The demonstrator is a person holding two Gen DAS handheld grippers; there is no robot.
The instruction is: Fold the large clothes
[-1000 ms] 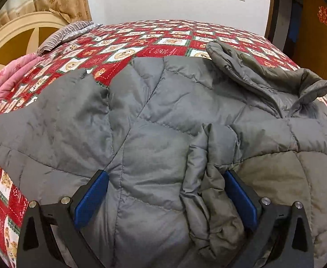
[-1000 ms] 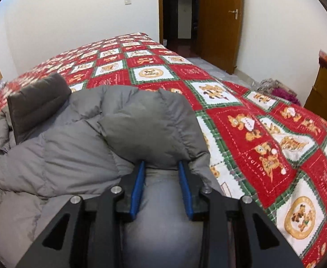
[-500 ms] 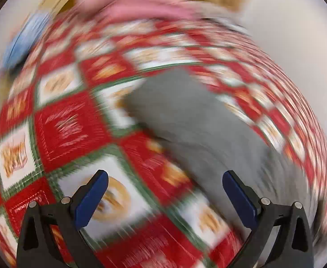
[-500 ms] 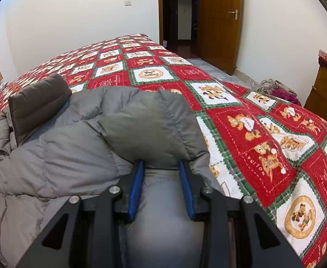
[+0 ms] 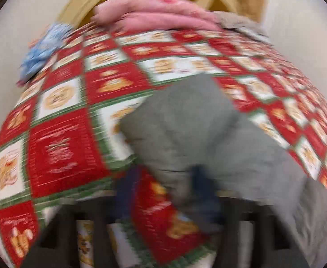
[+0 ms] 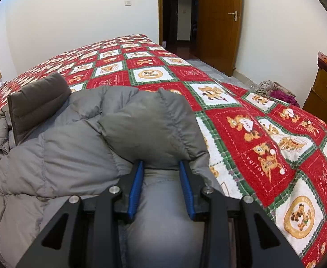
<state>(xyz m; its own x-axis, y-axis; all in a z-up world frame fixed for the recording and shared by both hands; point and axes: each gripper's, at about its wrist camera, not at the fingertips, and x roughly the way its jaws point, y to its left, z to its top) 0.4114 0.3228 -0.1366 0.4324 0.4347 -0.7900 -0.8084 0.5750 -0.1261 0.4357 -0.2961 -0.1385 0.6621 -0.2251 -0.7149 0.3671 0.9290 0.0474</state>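
A large grey quilted down jacket lies on a bed with a red, white and green patchwork cover. My right gripper is shut on a thick grey fold of the jacket at its right edge. In the blurred left wrist view a grey sleeve lies across the cover, its end toward the headboard. My left gripper is over the near part of the sleeve, with grey cloth and some red cover between its blue pads. The blur hides how tightly it is closed.
Pink bedding and a blue cloth lie at the wooden headboard. A wooden door and dark doorway stand past the bed's far end. A wooden dresser and a clothes pile are on the right.
My left gripper has swung from the jacket's body left to the sleeve near the headboard, and its pads have come much closer together. My right gripper has held still on its fold.
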